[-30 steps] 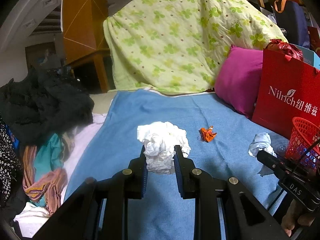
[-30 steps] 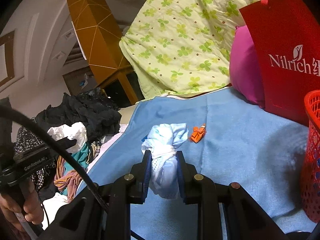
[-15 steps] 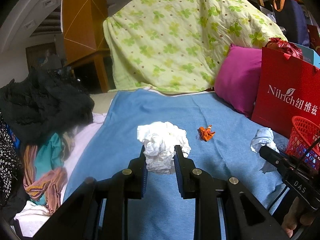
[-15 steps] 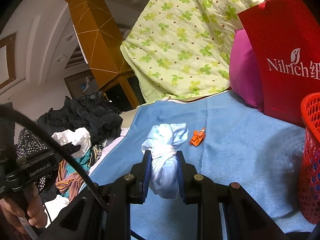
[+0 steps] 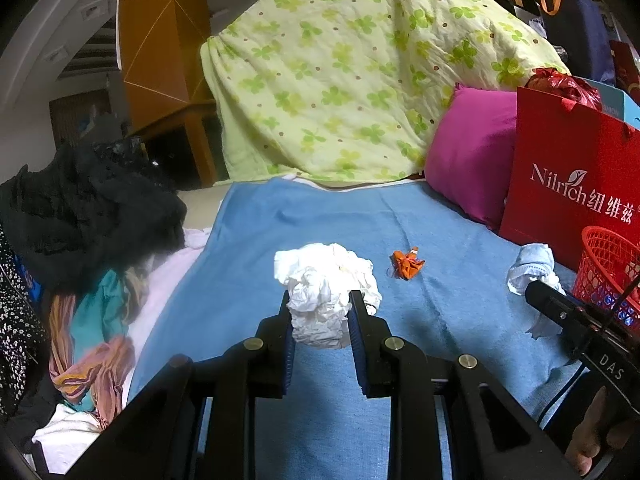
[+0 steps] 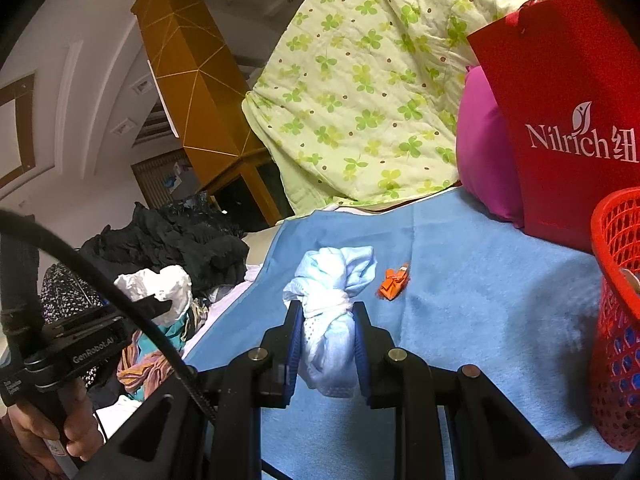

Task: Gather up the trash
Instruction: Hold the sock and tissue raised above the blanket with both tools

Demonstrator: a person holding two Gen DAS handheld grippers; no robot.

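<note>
My left gripper (image 5: 320, 300) is shut on a crumpled white paper wad (image 5: 326, 300) and holds it above the blue blanket (image 5: 312, 220). My right gripper (image 6: 326, 312) is shut on a light blue crumpled wad (image 6: 332, 292), also seen in the left wrist view (image 5: 532, 268). A small orange wrapper (image 5: 406, 264) lies on the blanket between them; it also shows in the right wrist view (image 6: 394, 286). A red mesh basket (image 6: 618, 312) stands at the right, close to my right gripper, and shows in the left wrist view (image 5: 608, 264).
A red Nilrich paper bag (image 5: 572, 184) and a magenta pillow (image 5: 468, 160) stand behind the basket. A green flowered quilt (image 5: 352, 80) is heaped at the back. Dark and coloured clothes (image 5: 80, 220) pile up at the left edge.
My right gripper with the blue wad has moved a little up and right, toward the red basket. The left gripper and its white wad have barely moved.
</note>
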